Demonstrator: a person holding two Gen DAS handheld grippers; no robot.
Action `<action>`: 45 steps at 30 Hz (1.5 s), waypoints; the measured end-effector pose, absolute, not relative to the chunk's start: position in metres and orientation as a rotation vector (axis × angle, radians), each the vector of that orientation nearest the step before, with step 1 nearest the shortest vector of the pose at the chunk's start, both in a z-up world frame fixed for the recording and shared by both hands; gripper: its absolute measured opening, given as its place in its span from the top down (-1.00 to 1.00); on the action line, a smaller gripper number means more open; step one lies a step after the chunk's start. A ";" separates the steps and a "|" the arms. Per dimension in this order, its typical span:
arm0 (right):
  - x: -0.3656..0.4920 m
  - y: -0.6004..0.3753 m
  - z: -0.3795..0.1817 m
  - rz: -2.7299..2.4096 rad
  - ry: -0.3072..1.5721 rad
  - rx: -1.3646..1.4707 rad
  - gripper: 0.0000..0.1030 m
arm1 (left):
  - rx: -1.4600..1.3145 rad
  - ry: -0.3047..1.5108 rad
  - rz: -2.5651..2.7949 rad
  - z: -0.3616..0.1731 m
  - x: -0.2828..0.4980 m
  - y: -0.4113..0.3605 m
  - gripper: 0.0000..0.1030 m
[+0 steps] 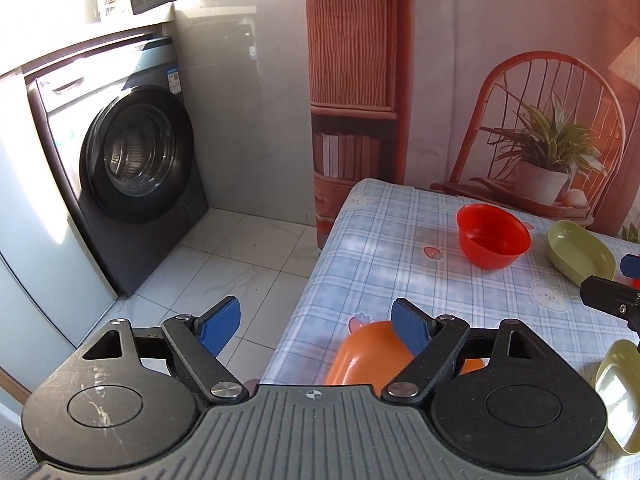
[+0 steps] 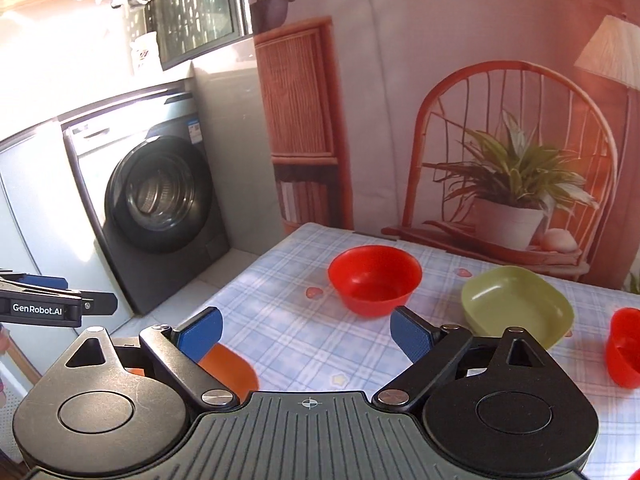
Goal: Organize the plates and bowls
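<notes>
Hovering with jaws wide and empty, left gripper [image 1: 316,326] and right gripper [image 2: 306,334] faced the red bowl [image 2: 375,286] at frame centre on the tabletop [image 2: 280,320].

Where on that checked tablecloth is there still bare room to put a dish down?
Free: the cloth between the red bowl and the orange dish, toward the table's washing-machine-side edge. Also the strip behind the red bowl, along the backdrop. Crowded: the right side, where the green dish sits close beside the red bowl, with another red bowl just beyond.
</notes>
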State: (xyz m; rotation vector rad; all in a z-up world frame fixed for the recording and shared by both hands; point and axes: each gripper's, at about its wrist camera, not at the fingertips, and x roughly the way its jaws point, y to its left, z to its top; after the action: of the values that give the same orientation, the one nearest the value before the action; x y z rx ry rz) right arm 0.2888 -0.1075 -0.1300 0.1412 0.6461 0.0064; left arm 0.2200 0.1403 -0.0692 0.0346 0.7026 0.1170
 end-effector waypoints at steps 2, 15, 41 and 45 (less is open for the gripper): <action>0.298 -0.096 -0.142 0.038 0.672 0.132 -0.61 | 0.024 0.748 0.101 -0.083 0.220 0.144 -0.63; 0.334 -0.065 -0.211 0.163 0.884 0.122 0.24 | -0.139 0.901 0.110 -0.153 0.219 0.175 -0.08; 0.320 -0.072 -0.227 0.122 0.874 0.221 0.83 | -0.268 0.827 0.108 -0.167 0.196 0.159 0.81; 0.308 -0.074 -0.219 0.117 0.853 0.235 0.83 | -0.281 0.839 0.111 -0.164 0.193 0.158 0.81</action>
State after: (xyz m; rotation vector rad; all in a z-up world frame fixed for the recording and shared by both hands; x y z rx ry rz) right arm 0.3085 -0.0741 -0.2191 0.2346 0.8525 0.1167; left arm 0.1934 0.1579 -0.1643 -0.2809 0.8388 0.1106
